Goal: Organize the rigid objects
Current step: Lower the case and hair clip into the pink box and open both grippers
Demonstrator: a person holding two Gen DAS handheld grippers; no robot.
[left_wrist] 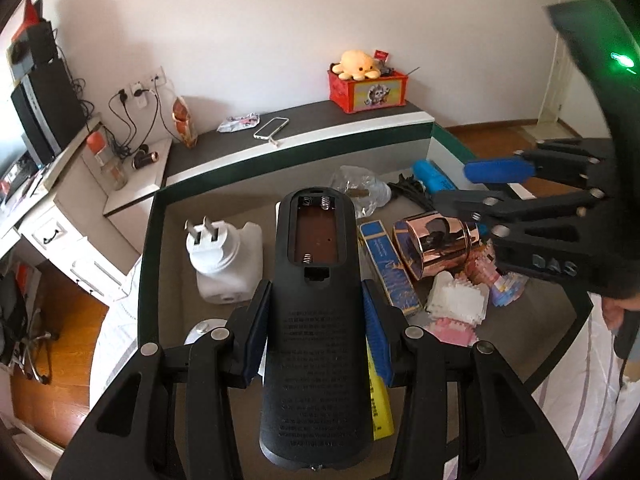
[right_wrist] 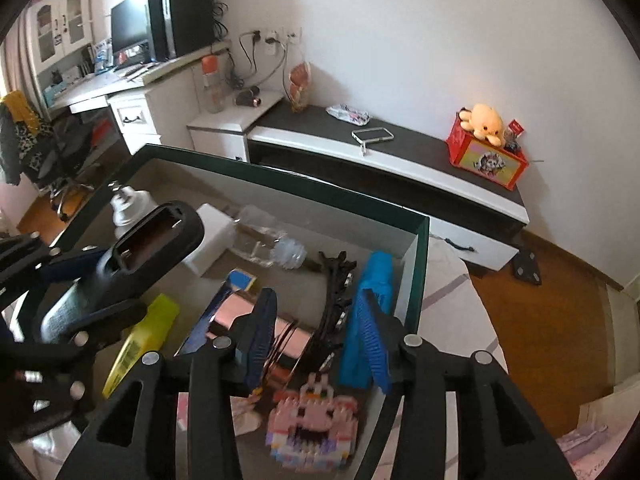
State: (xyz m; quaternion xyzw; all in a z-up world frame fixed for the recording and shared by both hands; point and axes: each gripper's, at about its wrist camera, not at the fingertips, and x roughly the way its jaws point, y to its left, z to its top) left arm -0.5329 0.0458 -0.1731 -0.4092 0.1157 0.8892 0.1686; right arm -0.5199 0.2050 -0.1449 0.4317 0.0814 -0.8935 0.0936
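My left gripper (left_wrist: 316,300) is shut on a black remote control (left_wrist: 316,264), held back side up with its battery bay uncovered and empty. It hangs over an open box with a dark green rim (left_wrist: 146,264). In the box lie a white plug adapter (left_wrist: 224,256), a blue carton (left_wrist: 388,268), a rose-gold cylinder (left_wrist: 436,248), a yellow carton (right_wrist: 140,344) and a pink brick figure (right_wrist: 312,420). My right gripper (right_wrist: 316,304) stands open above the rose-gold cylinder (right_wrist: 236,308) with nothing pressed between its blue pads. The right gripper (left_wrist: 456,186) also shows in the left wrist view.
A clear plastic bag (left_wrist: 360,184), a black hair clip (right_wrist: 336,280) and a bright blue object (right_wrist: 376,272) lie at the box's far end. Behind stands a low cabinet (right_wrist: 400,168) with a red box and plush toy (right_wrist: 486,152). A hand (left_wrist: 616,308) holds the right tool.
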